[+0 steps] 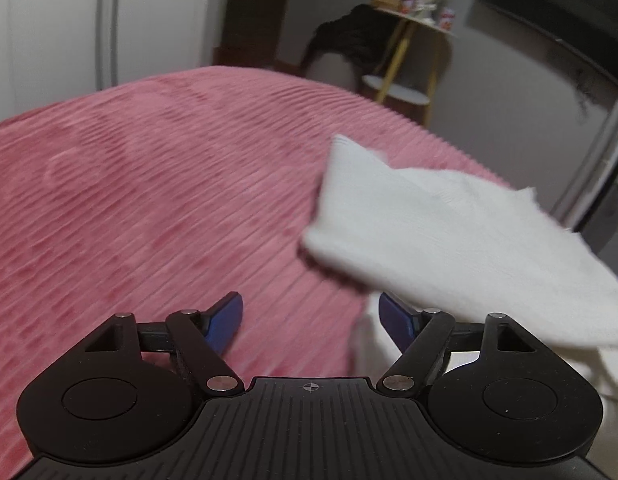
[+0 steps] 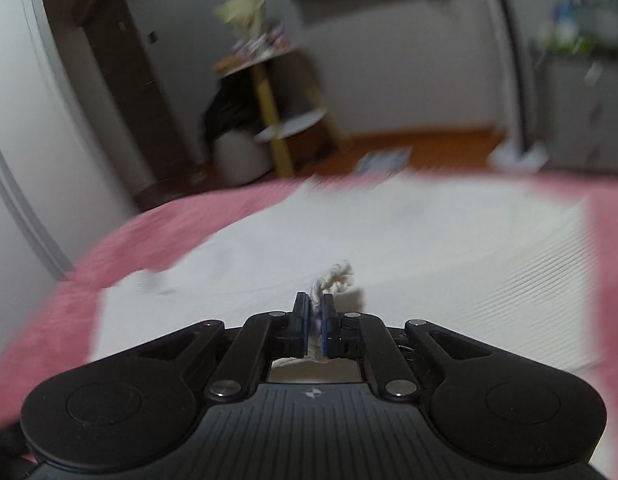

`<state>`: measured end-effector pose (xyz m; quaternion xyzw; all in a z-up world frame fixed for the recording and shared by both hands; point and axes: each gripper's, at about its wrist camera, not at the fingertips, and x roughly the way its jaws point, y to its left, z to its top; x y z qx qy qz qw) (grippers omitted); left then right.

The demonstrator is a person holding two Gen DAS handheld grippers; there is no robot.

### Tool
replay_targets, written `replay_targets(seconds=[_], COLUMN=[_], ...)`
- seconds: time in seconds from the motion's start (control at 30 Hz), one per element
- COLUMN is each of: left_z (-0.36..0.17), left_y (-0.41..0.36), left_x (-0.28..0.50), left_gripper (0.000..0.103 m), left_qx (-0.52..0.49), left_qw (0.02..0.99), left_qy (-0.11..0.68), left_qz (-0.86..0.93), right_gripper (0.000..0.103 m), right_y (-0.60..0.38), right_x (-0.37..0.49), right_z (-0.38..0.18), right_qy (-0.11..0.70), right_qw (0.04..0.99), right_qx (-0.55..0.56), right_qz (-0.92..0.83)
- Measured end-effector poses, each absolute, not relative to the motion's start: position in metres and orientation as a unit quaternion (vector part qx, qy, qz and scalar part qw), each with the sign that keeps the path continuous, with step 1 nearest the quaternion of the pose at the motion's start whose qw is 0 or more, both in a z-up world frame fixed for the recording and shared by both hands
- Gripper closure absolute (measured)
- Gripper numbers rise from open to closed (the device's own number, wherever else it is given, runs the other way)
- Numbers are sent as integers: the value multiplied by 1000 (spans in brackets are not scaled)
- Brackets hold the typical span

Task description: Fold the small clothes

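A white knitted cloth (image 2: 389, 240) lies spread over the pink ribbed bedspread (image 2: 169, 224). My right gripper (image 2: 317, 304) is shut on a pinch of its fabric, and a small tuft (image 2: 337, 276) sticks out past the blue pads. In the left wrist view a flap of the white cloth (image 1: 449, 240) is lifted off the bedspread (image 1: 149, 180) at the right, and its low corner runs out of frame. My left gripper (image 1: 309, 304) is open, with nothing between its blue fingers (image 1: 225, 320). The flap hangs just over its right finger.
Beyond the bed's far edge stand a yellow-legged side table (image 1: 413, 40) with small items on it and a white bin (image 2: 241, 156) with a dark garment (image 1: 349, 36) draped over it. There is a wooden floor (image 2: 429, 144) behind and a white wardrobe door (image 1: 49, 20) at left.
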<state>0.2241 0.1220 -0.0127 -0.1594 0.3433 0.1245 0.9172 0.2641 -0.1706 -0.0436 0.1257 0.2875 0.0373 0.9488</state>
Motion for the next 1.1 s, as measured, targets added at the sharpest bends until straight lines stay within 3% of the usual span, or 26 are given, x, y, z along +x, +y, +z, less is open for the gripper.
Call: replay_targets(seconds=[0.1, 0.2, 0.23, 0.3, 0.37, 0.43, 0.47, 0.5, 0.73, 1.1], left_z=[-5, -10, -15, -22, -24, -22, -20, -17, -5, -33], left_y=[110, 98, 97, 97, 94, 90, 89, 89, 81, 51], left_x=[234, 248, 252, 258, 261, 265, 266, 266, 270, 309], left_gripper=[25, 27, 32, 33, 35, 34, 33, 33, 28, 29], left_qx=[-147, -125, -132, -144, -146, -132, -125, -124, -104, -26], left_qw=[930, 933, 929, 923, 923, 927, 929, 929, 938, 930], left_qy=[326, 335, 344, 356, 354, 349, 346, 344, 327, 367], left_qz=[81, 44, 38, 37, 38, 41, 46, 50, 46, 18], right_gripper=[97, 91, 87, 68, 60, 65, 88, 98, 98, 97], right_y=[-196, -225, -233, -244, -250, -247, -244, -238, -240, -249], right_x=[260, 267, 267, 265, 268, 274, 276, 276, 253, 271], right_z=[-46, -68, -73, -81, -88, -91, -89, -86, -55, -99], right_qy=[288, 348, 353, 347, 343, 349, 347, 343, 238, 295], right_qw=[954, 924, 918, 908, 897, 898, 904, 912, 966, 945], right_qx=[82, 154, 181, 233, 277, 266, 247, 222, 53, -45], right_qz=[-25, -14, -8, 15, 38, 39, 40, 44, -86, -138])
